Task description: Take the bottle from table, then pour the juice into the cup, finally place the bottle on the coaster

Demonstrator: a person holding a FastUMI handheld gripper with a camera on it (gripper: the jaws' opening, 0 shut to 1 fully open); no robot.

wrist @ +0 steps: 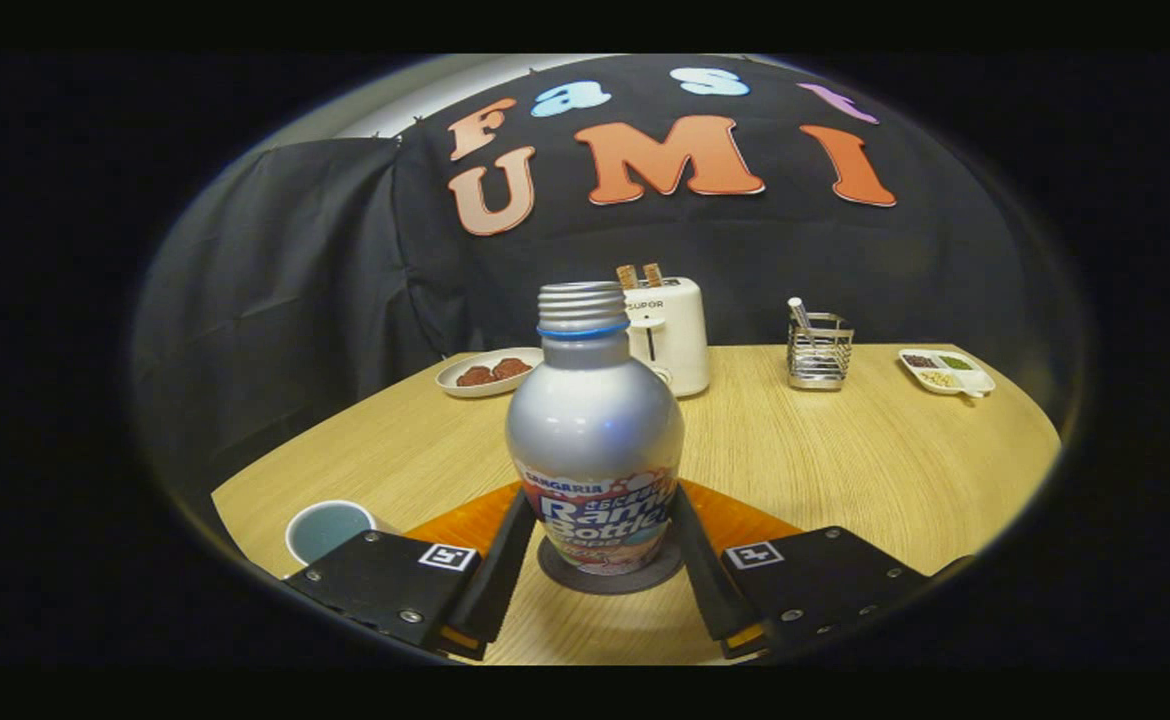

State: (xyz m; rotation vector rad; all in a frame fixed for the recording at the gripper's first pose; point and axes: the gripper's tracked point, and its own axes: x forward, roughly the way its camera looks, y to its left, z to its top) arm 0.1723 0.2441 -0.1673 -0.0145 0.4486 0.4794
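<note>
At the desk's near edge, the bottle point(595, 440) stands upright on the coaster point(610, 578), squarely between the tongs point(597, 545), both fingers apparently clamping its sides; cup point(328, 528) sits left.

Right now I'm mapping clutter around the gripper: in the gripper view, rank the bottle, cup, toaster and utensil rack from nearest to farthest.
1. Bottle, between the gripper's fingers, standing on the coaster.
2. Cup, just left of the fingers.
3. Toaster behind the bottle and utensil rack to the right: too close to call.
</note>
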